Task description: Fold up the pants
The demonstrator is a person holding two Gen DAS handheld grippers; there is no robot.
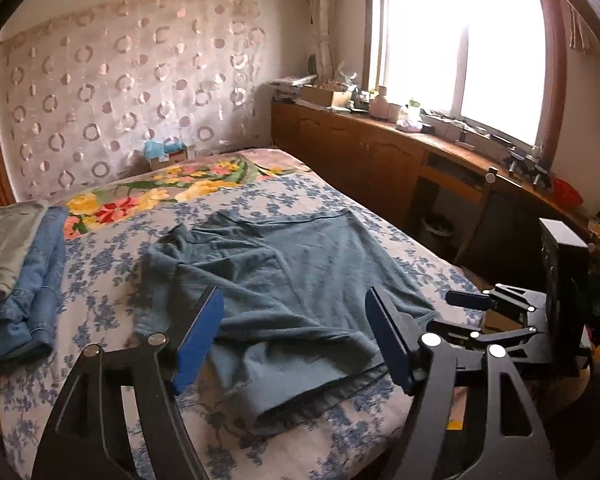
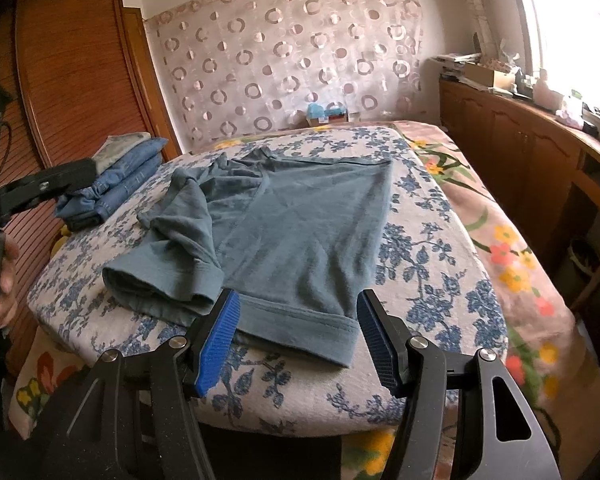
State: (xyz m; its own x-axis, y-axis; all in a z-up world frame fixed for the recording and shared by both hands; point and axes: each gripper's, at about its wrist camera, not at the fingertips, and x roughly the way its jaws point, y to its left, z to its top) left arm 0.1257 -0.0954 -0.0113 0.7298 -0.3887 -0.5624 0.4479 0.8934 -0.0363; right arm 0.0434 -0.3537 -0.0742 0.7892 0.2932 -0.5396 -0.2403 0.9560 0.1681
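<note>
Bed [image 2: 432,280] with a blue-flowered cover lies ahead of both tools. Grey-blue pants [image 2: 300,232] lie spread on it, one leg folded over. Folded jeans [image 2: 128,180] sit beyond the left hand-held gripper [image 1: 296,344], open, empty. Right hand-held gripper [image 2: 298,340] is open, astride the near cuff, pads clear of it.

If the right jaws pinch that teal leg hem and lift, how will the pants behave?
The teal pants would probably drape limply: the cloth lies wrinkled and bunched. They look thin, so likely light. The other leg, folded loosely across, may slide off as the hem rises.
</note>
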